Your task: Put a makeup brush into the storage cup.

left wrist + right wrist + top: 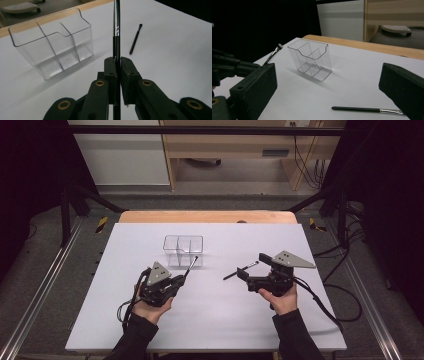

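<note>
Left gripper (184, 279) clamped tight on brush (116, 22), centre frame; right gripper (252, 270) wide open, empty. Keep handle upright, lift above clear organizer (53, 47) at upper left, lower into one compartment.

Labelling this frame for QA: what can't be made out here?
- Held brush: its tip is cut off by the top edge of the left gripper view; in the high view it is too small to tell its shape.
- Same brush's lower handle: hidden between the shut jaws of the left hand-held gripper.
- Loose brush: its bristle end is hidden behind a jaw of the right hand-held gripper in the right gripper view.
</note>
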### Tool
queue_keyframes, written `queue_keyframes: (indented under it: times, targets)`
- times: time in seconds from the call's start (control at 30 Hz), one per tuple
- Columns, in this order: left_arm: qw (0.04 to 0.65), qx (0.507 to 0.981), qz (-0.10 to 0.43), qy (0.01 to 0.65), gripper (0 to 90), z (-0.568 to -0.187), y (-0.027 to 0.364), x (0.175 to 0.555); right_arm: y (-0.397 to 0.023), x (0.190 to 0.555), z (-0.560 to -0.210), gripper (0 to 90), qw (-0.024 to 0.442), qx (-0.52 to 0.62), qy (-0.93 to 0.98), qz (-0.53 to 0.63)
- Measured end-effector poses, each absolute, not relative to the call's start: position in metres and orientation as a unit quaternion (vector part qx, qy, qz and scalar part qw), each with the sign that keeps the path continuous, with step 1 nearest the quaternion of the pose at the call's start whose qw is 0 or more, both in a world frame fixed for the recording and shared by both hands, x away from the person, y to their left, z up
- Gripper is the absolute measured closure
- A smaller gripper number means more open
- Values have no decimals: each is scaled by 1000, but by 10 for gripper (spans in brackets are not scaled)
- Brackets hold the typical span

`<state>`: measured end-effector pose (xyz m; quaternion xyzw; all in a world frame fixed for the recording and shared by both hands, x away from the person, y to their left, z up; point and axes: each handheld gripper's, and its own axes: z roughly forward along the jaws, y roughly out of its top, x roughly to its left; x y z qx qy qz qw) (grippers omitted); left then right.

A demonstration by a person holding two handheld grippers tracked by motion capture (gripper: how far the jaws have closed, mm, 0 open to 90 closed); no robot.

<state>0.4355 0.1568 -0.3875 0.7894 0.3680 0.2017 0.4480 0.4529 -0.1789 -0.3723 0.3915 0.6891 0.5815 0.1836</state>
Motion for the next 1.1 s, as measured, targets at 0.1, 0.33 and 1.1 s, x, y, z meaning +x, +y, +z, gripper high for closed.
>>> queue_keyframes:
  times: [0.1, 0.33, 1.1]
  targets:
    - [457, 785, 204, 366, 833, -385, 152, 436, -177, 454, -370, 29, 182, 392, 687, 584]
    - [473, 777, 203, 364, 833, -379, 147, 435, -169, 455, -365, 49, 173, 391, 681, 595]
    - [515, 749, 194, 368, 833, -388, 130, 437, -138, 465, -368, 157, 132, 390, 680, 606]
